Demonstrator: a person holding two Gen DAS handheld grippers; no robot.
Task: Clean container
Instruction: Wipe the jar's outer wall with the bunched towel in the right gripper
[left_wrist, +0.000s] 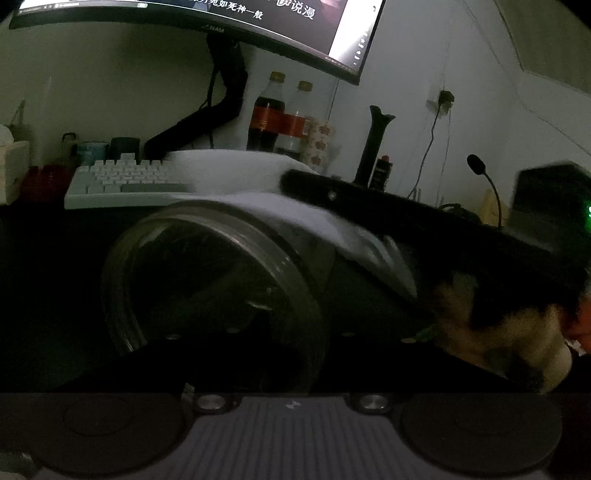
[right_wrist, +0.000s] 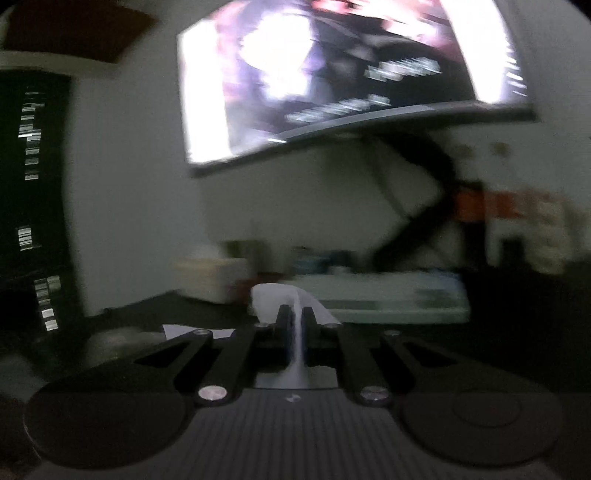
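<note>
A clear round container (left_wrist: 207, 288) lies tilted on its side just ahead of my left gripper (left_wrist: 288, 343), its open rim facing left. The left fingers are dark and hard to make out. They seem to be closed on the container's wall, holding it off the dark desk. A white cloth (left_wrist: 280, 206) is draped over the container's top. My right gripper (left_wrist: 295, 181) reaches in from the right and lies on the cloth. In the right wrist view, the right gripper (right_wrist: 294, 314) is shut on the white cloth (right_wrist: 273, 295), which sticks out ahead of the fingertips.
A white keyboard (left_wrist: 122, 181) sits behind the container under a lit monitor (left_wrist: 221, 22). Two soda bottles (left_wrist: 266, 114), a black stand (left_wrist: 375, 147) and a gooseneck microphone (left_wrist: 476, 164) stand at the back. A hand (left_wrist: 517, 332) is at the right. The right wrist view is blurred.
</note>
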